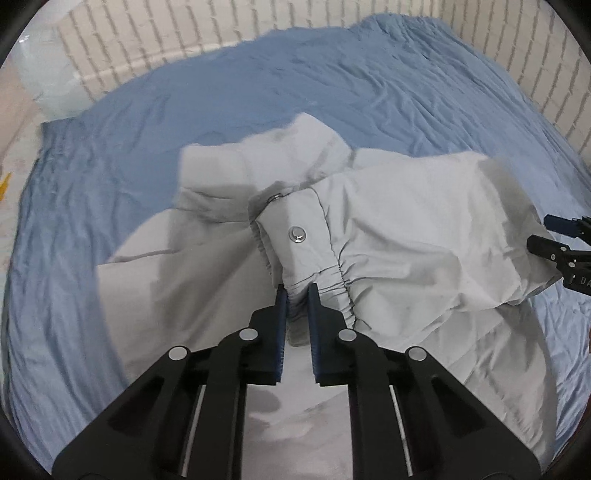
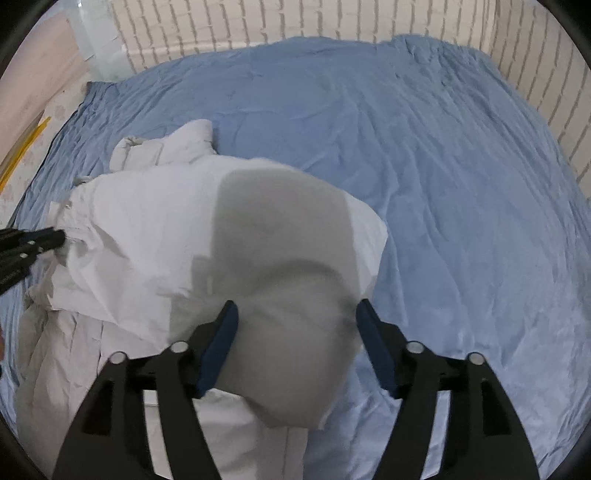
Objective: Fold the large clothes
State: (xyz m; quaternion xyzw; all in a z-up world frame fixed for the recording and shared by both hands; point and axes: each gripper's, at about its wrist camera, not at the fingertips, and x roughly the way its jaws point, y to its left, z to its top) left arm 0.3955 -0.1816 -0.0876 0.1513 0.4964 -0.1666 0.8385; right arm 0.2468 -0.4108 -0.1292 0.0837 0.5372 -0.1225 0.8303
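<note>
The jacket (image 1: 369, 229) lies on the sheet (image 1: 110, 221). A wall (image 2: 295, 22) stands at twelve o'clock behind it, a bin (image 2: 99, 40) at ten.

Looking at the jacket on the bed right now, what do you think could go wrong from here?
1. The left gripper pinches only a narrow bit of the elastic cuff, so the sleeve may slip free when pulled.
2. The right gripper stands open around a puffy bulge of the light grey jacket without pressing it; closing here may catch several layers and bunch the fold.
3. The blue sheet is already wrinkled and could drag along.
</note>
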